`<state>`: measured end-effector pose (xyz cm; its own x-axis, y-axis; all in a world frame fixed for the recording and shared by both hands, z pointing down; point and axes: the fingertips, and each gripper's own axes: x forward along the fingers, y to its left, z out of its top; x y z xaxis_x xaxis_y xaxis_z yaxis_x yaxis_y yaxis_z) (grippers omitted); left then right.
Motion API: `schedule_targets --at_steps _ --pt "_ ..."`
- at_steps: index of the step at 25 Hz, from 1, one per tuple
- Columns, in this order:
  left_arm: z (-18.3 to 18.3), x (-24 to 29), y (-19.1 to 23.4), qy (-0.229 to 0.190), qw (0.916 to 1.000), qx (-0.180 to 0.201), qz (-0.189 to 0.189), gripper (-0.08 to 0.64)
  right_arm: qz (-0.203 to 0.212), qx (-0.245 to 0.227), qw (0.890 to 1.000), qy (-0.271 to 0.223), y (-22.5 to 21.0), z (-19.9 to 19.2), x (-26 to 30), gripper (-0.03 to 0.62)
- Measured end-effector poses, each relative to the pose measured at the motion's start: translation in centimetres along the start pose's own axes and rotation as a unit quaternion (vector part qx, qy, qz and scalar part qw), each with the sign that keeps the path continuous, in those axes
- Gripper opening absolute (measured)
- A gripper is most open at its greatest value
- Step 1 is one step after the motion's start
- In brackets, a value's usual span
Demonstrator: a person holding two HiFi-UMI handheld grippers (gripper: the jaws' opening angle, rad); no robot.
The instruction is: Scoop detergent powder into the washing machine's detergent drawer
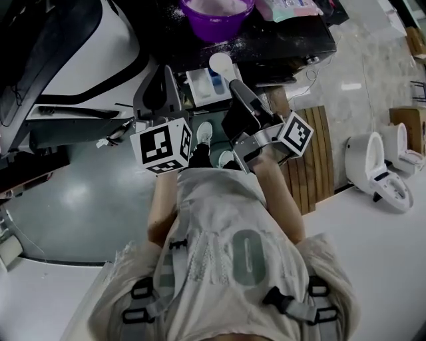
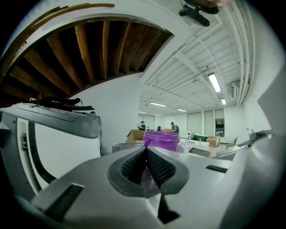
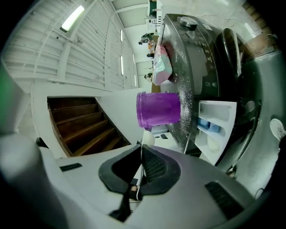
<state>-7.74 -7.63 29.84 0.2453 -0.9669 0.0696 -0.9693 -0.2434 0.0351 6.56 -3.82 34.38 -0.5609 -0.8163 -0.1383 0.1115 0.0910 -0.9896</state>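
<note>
A purple bowl of white powder stands on the dark top of the washing machine. Below it the white detergent drawer is pulled out, with a blue insert showing. My right gripper is shut on the thin handle of a white scoop, whose head hangs above the drawer's inner end. In the right gripper view the scoop sits just under the purple bowl, left of the drawer. My left gripper hovers left of the drawer, shut and holding nothing.
A pink and teal detergent bag lies beside the bowl, with spilled powder on the machine top. A white and black curved appliance is at the left. Wooden slats and a white toilet are to the right.
</note>
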Motion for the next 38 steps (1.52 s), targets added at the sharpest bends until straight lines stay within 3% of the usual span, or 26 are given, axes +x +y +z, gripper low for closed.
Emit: schedule_targets --at_steps 5,13,20,28,38 --pt "-1.1 -0.6 1.5 0.009 0.9999 0.003 0.013 0.020 -0.030 0.000 0.999 0.030 -3.5 -1.4 0.2 0.011" --pt "-2.6 -0.7 3.7 0.020 0.9994 -0.003 0.027 0.020 -0.071 -0.017 0.997 0.037 -7.0 -2.1 0.7 0.011" --pt "-3.0 0.0 4.3 0.025 0.9994 0.001 0.023 0.020 -0.111 -0.082 0.989 0.050 -8.3 -2.3 1.1 0.009" --pt "-3.9 0.4 4.7 0.036 0.9992 -0.003 0.018 0.020 -0.162 -0.194 0.965 0.075 -9.0 -2.2 1.1 0.009" --pt "-5.1 0.4 5.4 0.047 0.9985 -0.016 0.022 0.020 -0.222 -0.317 0.915 0.115 -10.1 -2.4 0.9 0.011"
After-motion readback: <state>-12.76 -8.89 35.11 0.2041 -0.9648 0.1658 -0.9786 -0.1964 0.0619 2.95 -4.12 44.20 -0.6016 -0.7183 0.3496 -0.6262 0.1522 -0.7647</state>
